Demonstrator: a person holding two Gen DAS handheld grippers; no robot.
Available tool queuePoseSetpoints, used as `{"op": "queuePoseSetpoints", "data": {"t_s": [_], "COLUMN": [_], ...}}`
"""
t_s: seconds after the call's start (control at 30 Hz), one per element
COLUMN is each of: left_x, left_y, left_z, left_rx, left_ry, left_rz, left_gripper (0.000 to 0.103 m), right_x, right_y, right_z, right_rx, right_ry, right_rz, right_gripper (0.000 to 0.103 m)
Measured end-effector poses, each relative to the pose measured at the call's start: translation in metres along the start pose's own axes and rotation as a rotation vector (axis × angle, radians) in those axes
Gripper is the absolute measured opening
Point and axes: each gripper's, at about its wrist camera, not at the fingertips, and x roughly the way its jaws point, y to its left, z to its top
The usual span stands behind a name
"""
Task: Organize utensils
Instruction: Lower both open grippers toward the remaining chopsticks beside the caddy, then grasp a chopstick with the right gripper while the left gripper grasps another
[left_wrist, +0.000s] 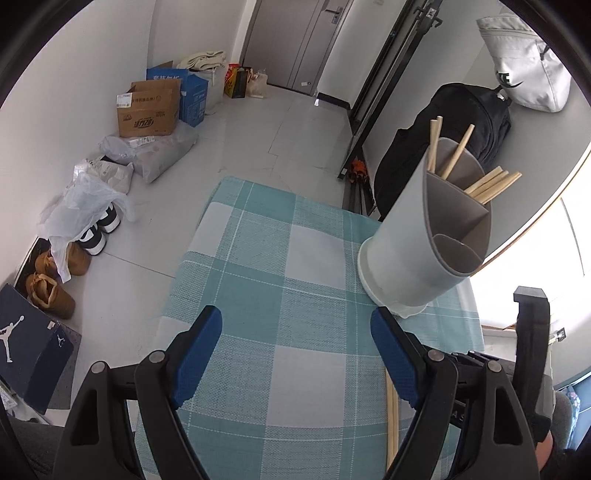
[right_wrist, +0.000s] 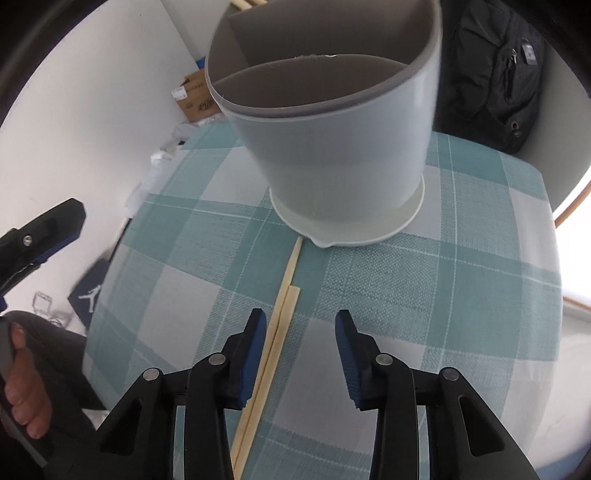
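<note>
Chopsticks, loose pair, wood: flat on checked cloth of bench, tips nearly at base of utensil holder. Right hand-held gripper: jaws partly apart, nothing pinched; pair lies just inside its left pad, no contact by right pad. Left hand-held gripper: jaws wide, empty, over bare cloth beside holder. Holder: grey, round, w/ dividers, white saucer base, upright on cloth. More chopsticks stand in holder's far compartments; near compartment unfilled. Black backpack behind holder.
</note>
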Motion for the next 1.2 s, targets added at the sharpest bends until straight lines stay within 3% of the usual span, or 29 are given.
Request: {"op": "queuePoseSetpoints", "data": {"t_s": [0.27, 0.33, 0.57, 0.9, 1.2], "left_x": [-0.002, -0.003, -0.004, -0.004, -0.004], "left_y": [0.010, 0.009, 0.018, 0.025, 0.031], "left_z": [0.004, 0.005, 0.006, 0.007, 0.007], "left_rx": [-0.043, -0.042, -0.073, -0.113, -0.130], "left_ry": [0.008, 0.005, 0.013, 0.026, 0.032], "left_rz": [0.008, 0.004, -0.016, -0.027, -0.026], "left_gripper": [0.079, 0.079, 0.079, 0.079, 0.079], "right_x": [0.001, 0.003, -0.009, -0.010, -0.009], "right_y": [0.010, 0.013, 0.010, 0.002, -0.004], "right_z": [0.008, 0.007, 0.004, 0.002, 0.009], "right_rx": [-0.058, -0.078, -0.026, -0.032, -0.042], "right_ry": [0.040, 0.064, 0.022, 0.063, 0.109], "right_rz": [-0.114, -0.130, -0.097, -0.059, -0.108], "right_gripper": [0.025, 0.014, 0.014, 0.014, 0.014]}}
